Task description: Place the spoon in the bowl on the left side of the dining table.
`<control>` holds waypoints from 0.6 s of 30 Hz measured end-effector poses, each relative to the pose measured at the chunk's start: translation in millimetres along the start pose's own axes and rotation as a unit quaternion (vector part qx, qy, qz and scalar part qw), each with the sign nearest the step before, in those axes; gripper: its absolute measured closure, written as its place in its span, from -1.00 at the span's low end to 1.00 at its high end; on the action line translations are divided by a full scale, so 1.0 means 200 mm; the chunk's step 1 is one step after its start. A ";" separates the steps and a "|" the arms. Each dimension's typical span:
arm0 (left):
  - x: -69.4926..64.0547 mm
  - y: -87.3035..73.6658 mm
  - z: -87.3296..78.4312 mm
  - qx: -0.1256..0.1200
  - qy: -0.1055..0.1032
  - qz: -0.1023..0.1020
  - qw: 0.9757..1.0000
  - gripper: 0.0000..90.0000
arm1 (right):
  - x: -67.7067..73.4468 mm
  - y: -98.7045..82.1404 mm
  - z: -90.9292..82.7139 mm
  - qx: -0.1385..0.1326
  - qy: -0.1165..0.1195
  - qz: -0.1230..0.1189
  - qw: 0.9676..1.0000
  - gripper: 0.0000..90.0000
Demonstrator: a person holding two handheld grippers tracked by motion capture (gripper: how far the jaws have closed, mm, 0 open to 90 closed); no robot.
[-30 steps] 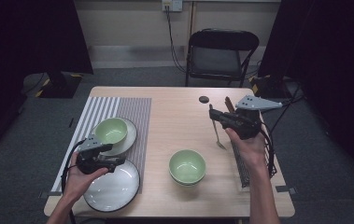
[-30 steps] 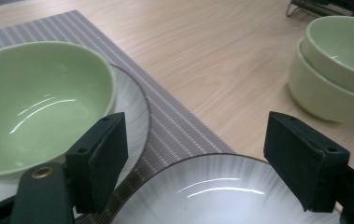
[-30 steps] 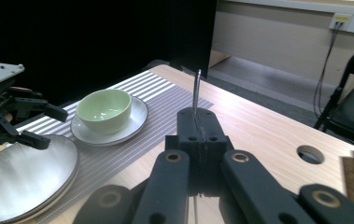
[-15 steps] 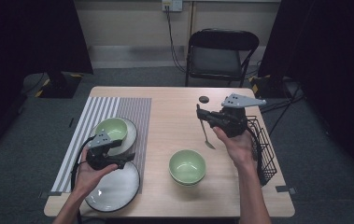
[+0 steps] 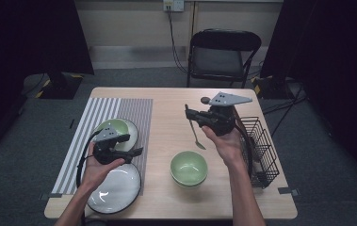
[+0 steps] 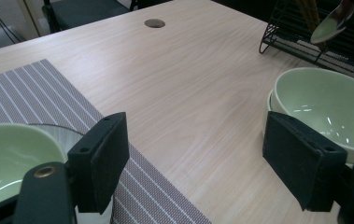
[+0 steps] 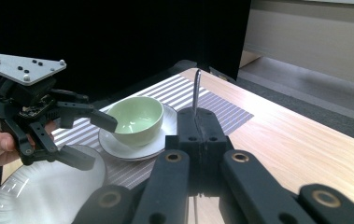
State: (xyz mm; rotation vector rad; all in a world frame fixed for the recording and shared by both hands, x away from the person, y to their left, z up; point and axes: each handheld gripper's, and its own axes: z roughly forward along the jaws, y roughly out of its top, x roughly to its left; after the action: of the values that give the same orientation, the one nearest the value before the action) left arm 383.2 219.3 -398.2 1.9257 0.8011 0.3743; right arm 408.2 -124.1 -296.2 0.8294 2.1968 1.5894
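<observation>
Sitting empty on the wooden tabletop (image 5: 166,117): one green bowl (image 5: 189,167). Right claw (image 5: 187,114) clamping a spoon (image 5: 196,135) above it; left claw (image 5: 136,145) gaping wide, holding nothing, over the plates (image 5: 115,188).

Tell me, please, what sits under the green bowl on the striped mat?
The green bowl rests on a white plate, whose rim shows around it. The plate lies on the striped mat. The plate's middle is covered by the bowl.
</observation>
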 end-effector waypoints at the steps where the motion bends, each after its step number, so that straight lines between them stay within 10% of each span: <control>1: 0.00 0.01 0.00 -0.004 -0.004 -0.002 1.000 -0.48 | 0.00 0.00 0.01 0.000 0.003 -0.001 1.000 1.00; 18: -0.05 0.18 0.04 -0.037 -0.011 0.028 0.999 -0.42 | 0.07 0.04 0.25 0.008 0.041 0.000 0.999 1.00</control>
State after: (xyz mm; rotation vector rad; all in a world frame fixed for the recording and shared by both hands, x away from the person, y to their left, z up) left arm 394.3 196.8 -370.5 1.8830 0.7105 0.4094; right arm 426.5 -76.1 -305.1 0.7821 2.2700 1.6355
